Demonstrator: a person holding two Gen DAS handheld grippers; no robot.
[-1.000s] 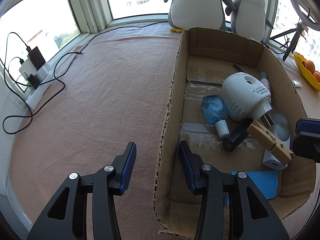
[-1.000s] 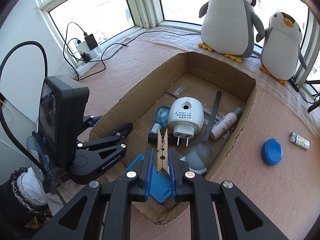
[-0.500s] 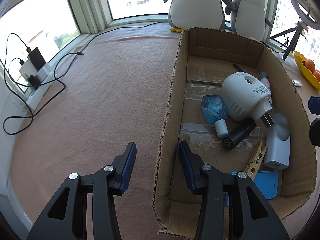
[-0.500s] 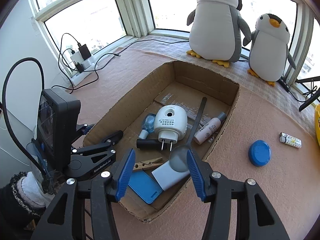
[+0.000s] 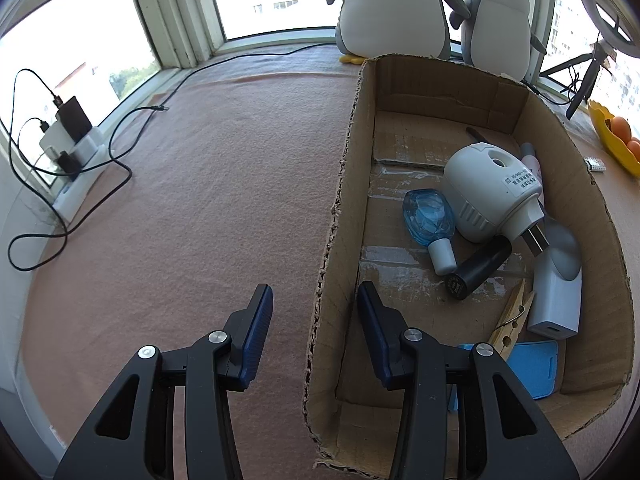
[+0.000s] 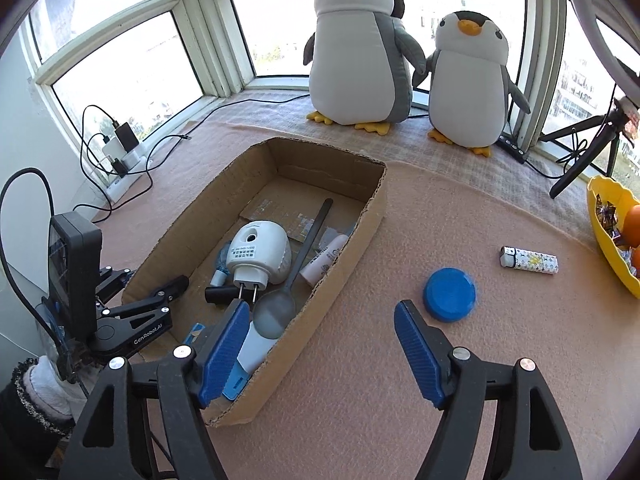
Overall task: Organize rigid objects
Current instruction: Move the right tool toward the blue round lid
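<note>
1. The left hand-held gripper (image 5: 314, 330) sits at the near left corner of the cardboard box (image 6: 362, 240), its jaws moderately wide and holding nothing; they straddle the box's left wall, one finger outside over the desk (image 5: 200, 200), one inside.
2. Inside the box lie a white plug-in device (image 6: 258, 254), a blue bottle (image 5: 430, 220), a black tube (image 5: 478, 268), a wooden clothespin (image 5: 512, 316), a spoon (image 6: 280, 308) and a blue card (image 5: 532, 366).
3. The right hand-held gripper (image 6: 320, 352) hangs over the desk by the box's near right wall, jaws wide apart and empty, pointing forward and slightly down.
4. The blue lid (image 6: 450, 294) lies flat on the desk just ahead and to the right of the right gripper's right finger; being round, it has no long axis to line up with.
5. Farther right lies a lighter (image 6: 528, 259), its long axis running roughly left to right across the view.
6. Judging by position, the right gripper is far nearer both loose items; the lid looks like the next pick, needing a shift right and forward before descending.
</note>
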